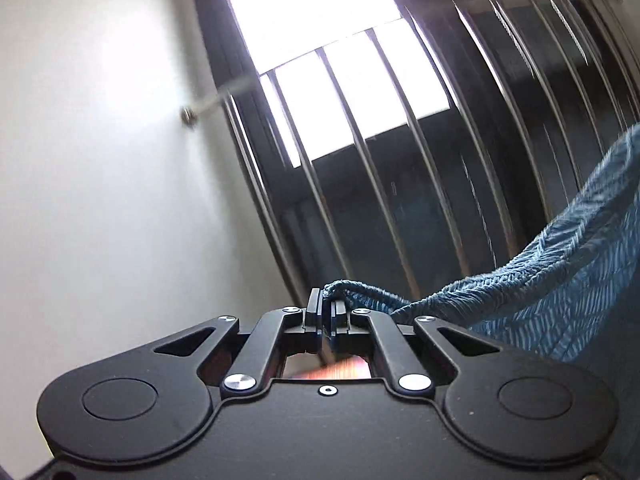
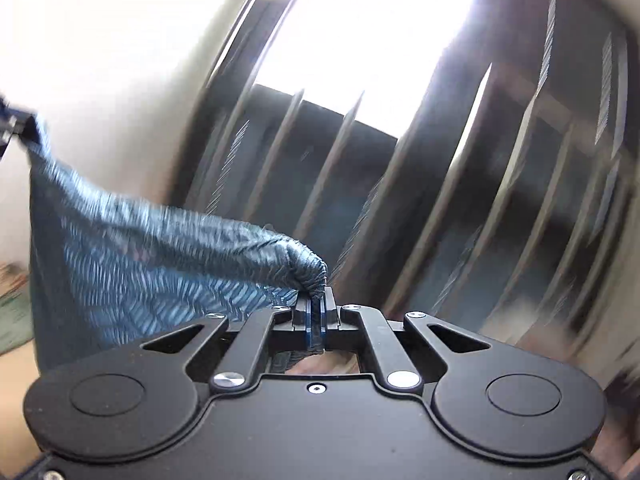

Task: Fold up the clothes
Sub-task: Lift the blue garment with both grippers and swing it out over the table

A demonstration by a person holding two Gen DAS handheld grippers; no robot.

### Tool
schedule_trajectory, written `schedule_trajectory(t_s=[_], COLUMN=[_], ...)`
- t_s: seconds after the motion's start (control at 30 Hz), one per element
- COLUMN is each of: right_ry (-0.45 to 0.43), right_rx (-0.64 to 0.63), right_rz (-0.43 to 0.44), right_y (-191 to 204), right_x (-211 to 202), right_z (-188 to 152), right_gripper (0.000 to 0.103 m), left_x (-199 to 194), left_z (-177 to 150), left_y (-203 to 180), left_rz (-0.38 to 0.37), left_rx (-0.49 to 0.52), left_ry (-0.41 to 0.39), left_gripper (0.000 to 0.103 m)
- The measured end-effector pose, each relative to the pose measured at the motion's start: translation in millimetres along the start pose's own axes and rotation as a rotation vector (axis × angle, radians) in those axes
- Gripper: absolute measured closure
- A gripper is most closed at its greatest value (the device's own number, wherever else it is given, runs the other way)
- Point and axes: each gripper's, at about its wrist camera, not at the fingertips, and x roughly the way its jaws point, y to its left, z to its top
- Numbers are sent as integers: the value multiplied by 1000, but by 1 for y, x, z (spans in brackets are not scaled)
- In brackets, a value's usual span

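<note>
Between the two grippers: a blue patterned garment, lifted clear of any surface and hanging as a slack span against the window.
Left gripper: fingers closed on a bunched corner of the cloth; from there the fabric runs off toward 3 o'clock in the left wrist view and rises out of the picture.
Right gripper: fingers closed on another gathered corner, with a fold of cloth humped over the tips; the fabric trails toward 9 o'clock in the right wrist view.
Far end of the span: at 9 o'clock in the right wrist view the cloth ends at a small dark shape at the picture's edge, probably the other gripper, too blurred to be sure.
Garment type: cannot be told; only a light-on-dark-blue herringbone-like weave and one hemmed edge show.
Progress, as a judgement: early stage. The cloth is held at two points and raised, which suits spreading it out; no crease or fold shows.
Left to do, as a judgement: draw the span taut, lay it flat, then make the folds.
Counter: not clearly in view; a wood-coloured patch shows through the opening in the left gripper's frame.
Surroundings: a barred window with bright glare fills 12 o'clock in both views; a white wall lies at 9 o'clock in the left wrist view, with a rod fixed to it.
Obstruction: nothing lies between the cloth and the grippers; the bars stand behind, apparently apart from the fabric. Motion blur softens both pictures.
</note>
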Motion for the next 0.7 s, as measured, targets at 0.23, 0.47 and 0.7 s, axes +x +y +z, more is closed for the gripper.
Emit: schedule_trajectory(t_s=[0.23,0.47,0.7], right_ry=[-151,56,380], right_rx=[-208,-307,-160], right_rz=[-124,122,358], right_y=[-7,78,163], right_x=[-62,-136,-196], right_z=[-8,-178,-323], right_gripper=[100,100,99], left_x=[-59,-131,-202], left_z=[9,-145,-296], left_y=[15,-9,-51], left_rz=[-87,-259,-401], left_rx=[-4,75,67], left_ry=[-156,60,367], left_gripper=[99,99,99])
